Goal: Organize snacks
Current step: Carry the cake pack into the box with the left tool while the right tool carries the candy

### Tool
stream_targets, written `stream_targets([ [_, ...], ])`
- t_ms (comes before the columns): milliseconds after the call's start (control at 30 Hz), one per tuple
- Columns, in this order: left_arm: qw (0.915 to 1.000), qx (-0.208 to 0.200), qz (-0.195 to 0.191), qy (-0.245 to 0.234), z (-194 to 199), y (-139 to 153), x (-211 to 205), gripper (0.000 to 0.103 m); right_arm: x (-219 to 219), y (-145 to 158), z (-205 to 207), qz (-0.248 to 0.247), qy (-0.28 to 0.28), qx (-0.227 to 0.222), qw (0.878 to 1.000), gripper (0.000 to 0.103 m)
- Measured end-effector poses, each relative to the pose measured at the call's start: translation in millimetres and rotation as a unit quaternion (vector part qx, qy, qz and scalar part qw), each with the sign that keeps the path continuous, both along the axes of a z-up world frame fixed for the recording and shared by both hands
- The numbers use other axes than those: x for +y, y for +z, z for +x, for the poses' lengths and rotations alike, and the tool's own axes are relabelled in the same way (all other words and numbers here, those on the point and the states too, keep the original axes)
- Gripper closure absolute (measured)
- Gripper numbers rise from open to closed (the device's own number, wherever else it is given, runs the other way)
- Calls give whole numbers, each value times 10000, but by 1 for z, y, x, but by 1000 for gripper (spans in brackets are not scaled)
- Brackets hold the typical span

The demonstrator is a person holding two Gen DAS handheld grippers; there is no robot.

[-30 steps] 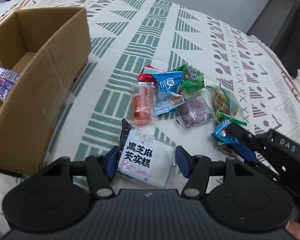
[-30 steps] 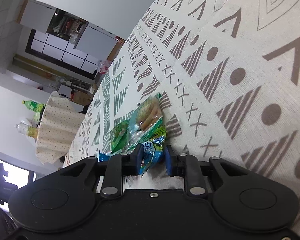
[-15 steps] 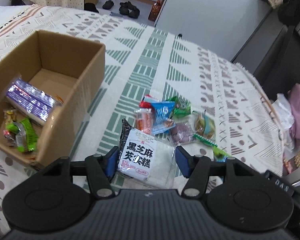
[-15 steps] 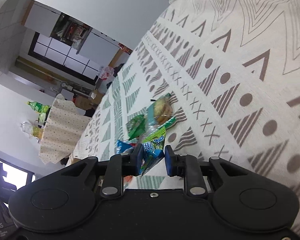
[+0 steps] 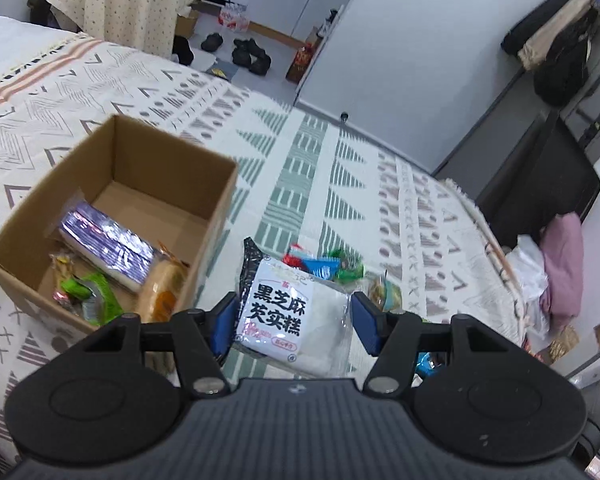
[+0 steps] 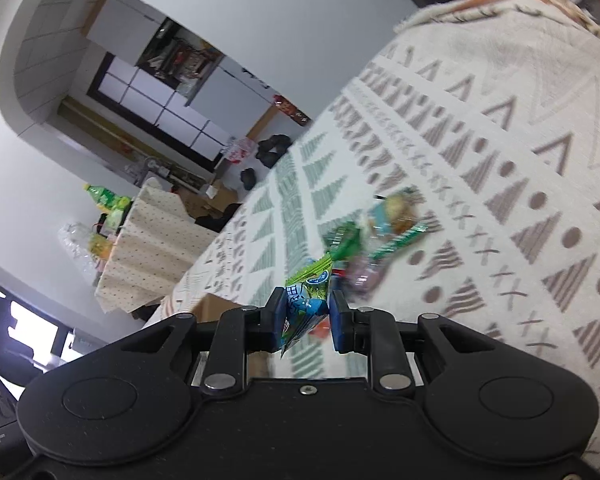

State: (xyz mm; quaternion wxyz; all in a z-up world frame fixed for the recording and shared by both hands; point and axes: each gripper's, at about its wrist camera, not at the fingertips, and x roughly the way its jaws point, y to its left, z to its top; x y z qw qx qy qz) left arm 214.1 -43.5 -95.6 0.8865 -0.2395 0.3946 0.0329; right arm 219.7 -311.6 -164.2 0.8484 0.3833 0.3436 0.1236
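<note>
Snacks held up in both my claws, above the patterned bed.

My left claw (image 5: 294,322) squeezes a white cake packet (image 5: 290,316), just right of the cardboard box (image 5: 204,248). My right claw (image 6: 306,316) pinches a small green-blue packet (image 6: 308,296). More snacks (image 6: 380,236) lie far ahead.

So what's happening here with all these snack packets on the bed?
A person is sorting snacks into a cardboard box using two tools. The left hand-held gripper holds a white packet with black lettering, lifted clear of the patterned bedspread. The right hand-held gripper pinches a small green and blue packet. A few packets already lie in the box, and a small pile of snacks waits on the bedspread.
</note>
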Motion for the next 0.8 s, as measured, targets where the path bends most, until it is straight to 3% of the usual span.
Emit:
stream_targets([
  [467, 9968, -261, -185, 736, -11, 19, 69, 44, 65, 35, 6, -76, 458, -398, 9981, 80],
  [800, 9921, 50, -283, 1224, -10, 7, 103, 43, 117, 45, 23, 20, 854, -570, 9947, 80],
])
